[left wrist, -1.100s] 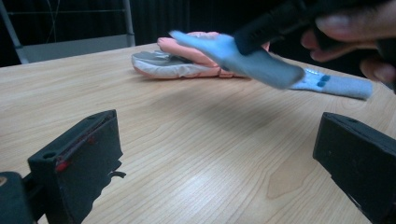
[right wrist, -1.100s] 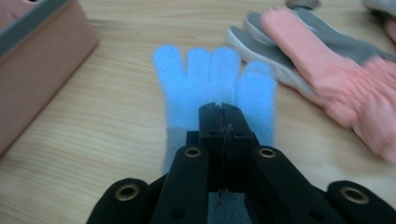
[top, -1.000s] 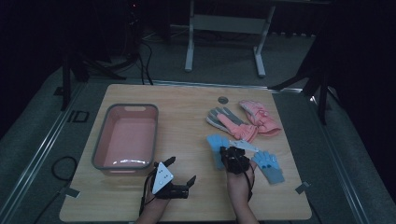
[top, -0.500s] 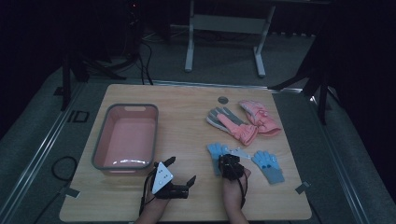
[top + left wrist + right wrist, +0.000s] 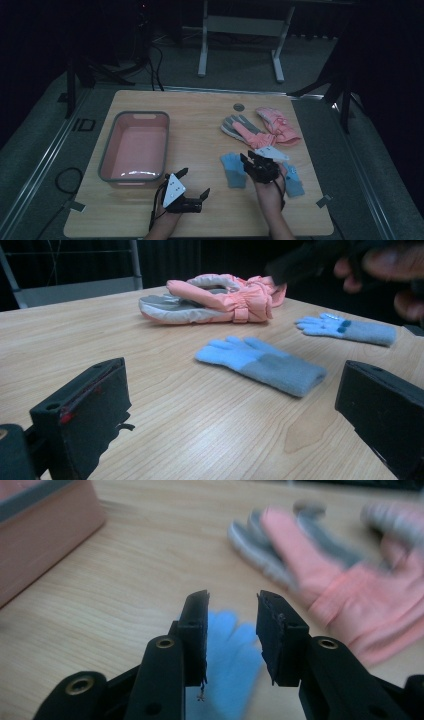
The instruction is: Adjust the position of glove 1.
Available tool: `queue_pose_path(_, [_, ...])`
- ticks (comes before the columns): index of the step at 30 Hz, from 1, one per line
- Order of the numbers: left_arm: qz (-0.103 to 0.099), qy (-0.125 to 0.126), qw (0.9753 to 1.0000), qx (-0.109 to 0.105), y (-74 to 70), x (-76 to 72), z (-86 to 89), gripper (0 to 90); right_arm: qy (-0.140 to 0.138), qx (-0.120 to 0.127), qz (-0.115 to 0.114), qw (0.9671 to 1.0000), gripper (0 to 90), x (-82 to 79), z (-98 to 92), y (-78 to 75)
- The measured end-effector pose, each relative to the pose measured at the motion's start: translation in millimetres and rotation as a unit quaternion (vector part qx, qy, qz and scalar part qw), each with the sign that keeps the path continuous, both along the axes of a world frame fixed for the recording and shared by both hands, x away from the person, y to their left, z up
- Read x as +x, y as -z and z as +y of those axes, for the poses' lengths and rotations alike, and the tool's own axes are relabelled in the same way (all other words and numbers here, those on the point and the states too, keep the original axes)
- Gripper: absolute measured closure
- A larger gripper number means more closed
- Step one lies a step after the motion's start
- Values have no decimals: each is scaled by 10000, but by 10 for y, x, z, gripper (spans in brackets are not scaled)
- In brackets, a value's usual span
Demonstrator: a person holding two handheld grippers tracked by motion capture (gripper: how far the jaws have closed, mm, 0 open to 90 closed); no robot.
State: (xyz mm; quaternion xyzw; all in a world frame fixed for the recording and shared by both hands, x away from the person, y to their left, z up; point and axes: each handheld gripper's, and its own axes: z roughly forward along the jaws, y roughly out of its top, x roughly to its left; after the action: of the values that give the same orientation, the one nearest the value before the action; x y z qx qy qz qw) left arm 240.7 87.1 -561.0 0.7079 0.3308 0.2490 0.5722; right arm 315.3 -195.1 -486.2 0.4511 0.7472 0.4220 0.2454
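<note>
Pink tub (image 5: 134, 146) on the left of the desk (image 5: 200, 120), nothing inside it. Right gripper (image 5: 251, 163), jaws parted with nothing between, now over the gap between the two blue gloves, just above the near one (image 5: 233, 170) lying flat; half a second ago set lower and nearer the desk edge. Left gripper (image 5: 192, 184) wide open, unmoved near the front edge.

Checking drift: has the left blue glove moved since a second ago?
Yes. The left blue glove has shifted toward the near table edge, away from the pink gloves; the right gripper hangs over it, jaws apart.
</note>
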Motion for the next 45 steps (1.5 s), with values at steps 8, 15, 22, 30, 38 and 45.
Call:
queue_pose_path(8, [-2,-26,10000,-10,0,0,-2,13,-799,-302,53,9963,673,110,-752,-72])
queue_pose_path(15, [-17,-39,10000,7,0,-5,-5,13,-1100,-721,270,9909,670,78,-1328,82])
queue_pose_path(22, [-42,-42,10000,58,-1,-8,-10,13,-929,-560,668,9919,654,31,-1601,387])
queue_pose_path(30, [-29,-42,10000,24,0,-6,-8,13,-826,-520,823,9918,692,4,-1602,653])
queue_pose_path(38, [-26,-66,10000,-7,1,-7,-4,13,72,-412,709,9966,870,-118,-1400,560])
queue_pose_path(45, [-43,-59,10000,1,1,-11,-6,13,1062,-21,459,9933,871,-169,-1138,268])
